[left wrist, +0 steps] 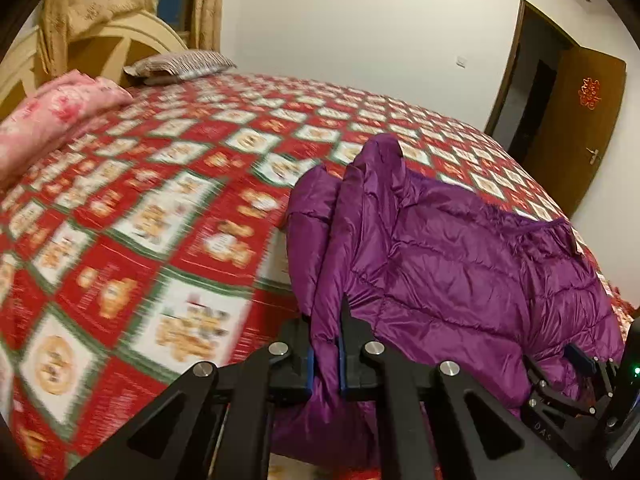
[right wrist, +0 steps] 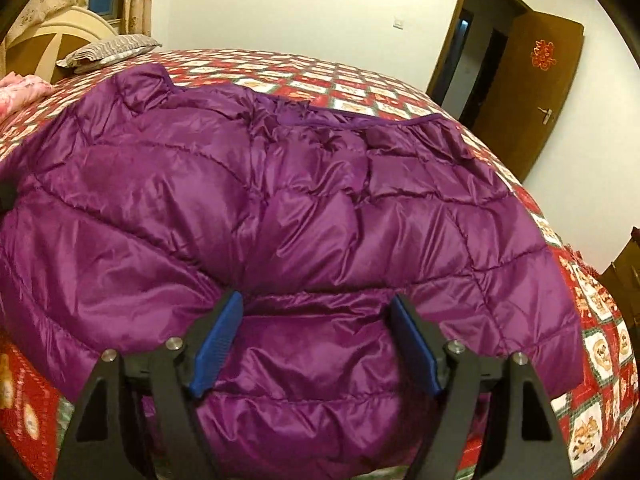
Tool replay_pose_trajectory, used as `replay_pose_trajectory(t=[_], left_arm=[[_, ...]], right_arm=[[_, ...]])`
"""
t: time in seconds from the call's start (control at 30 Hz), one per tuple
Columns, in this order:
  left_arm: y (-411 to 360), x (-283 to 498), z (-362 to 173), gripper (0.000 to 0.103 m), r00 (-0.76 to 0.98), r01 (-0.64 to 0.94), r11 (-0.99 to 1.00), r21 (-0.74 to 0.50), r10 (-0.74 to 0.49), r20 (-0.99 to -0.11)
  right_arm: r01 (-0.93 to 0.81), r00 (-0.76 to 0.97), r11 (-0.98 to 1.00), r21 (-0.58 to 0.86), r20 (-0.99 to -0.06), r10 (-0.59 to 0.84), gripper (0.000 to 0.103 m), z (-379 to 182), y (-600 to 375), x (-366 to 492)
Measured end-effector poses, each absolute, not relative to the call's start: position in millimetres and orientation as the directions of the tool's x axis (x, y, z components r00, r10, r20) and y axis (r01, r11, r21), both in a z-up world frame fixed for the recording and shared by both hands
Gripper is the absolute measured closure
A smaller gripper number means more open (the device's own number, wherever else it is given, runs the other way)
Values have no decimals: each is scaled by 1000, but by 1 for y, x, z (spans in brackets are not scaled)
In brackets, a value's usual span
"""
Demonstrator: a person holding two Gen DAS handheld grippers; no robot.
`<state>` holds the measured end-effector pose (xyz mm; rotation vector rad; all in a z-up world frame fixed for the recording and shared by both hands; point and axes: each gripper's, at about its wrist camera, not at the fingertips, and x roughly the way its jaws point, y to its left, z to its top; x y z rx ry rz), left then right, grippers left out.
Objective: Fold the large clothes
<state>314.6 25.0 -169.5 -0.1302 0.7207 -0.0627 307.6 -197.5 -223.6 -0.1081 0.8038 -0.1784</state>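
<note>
Purple down jacket [right wrist: 280, 208] lies on the bed [left wrist: 160, 208]. Left gripper [left wrist: 325, 356]: jaws pinched shut on a jacket fold. Right gripper [right wrist: 316, 344]: jaws wide apart, hem between, nothing held. Risk: slick shell slips from the thin pinch w/ one-sided pull; jacket skews.

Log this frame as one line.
left gripper: shut on purple jacket edge | right gripper: open over jacket | bed: jacket spread

Both wrist views close, angled down, sharing jacket [left wrist: 460, 264], bed [right wrist: 600, 320], door [left wrist: 576, 128]
</note>
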Motion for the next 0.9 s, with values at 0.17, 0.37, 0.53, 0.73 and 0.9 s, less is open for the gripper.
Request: replay_pose_trajectory(t=[0.17,0.37,0.53,0.73,0.9], left_arm=[[67,305,-145,96,784,-47,994,-103,-27,-620],[80,299,-90,97,839,-60,998,-19,40,-542],[-6,287,-39,97,897,82,992,94,-33,-441],[-150,262,-44,97,869,364,911,196,-255,-425],[-236,248,-106,97,781,515,819,253,-327,-533]], right_arm=[[-31,703,998,-48,-711,-13,25,-214,-170,299],[6,796,998,65,-605,35,26,-175,-203,266],[205,789,974,94,-605,-107,24,-173,-282,261],[431,713,886,169,-666,-220,24,-201,-386,237],[505,674,841,194,-697,-244,24,-209,-425,209]])
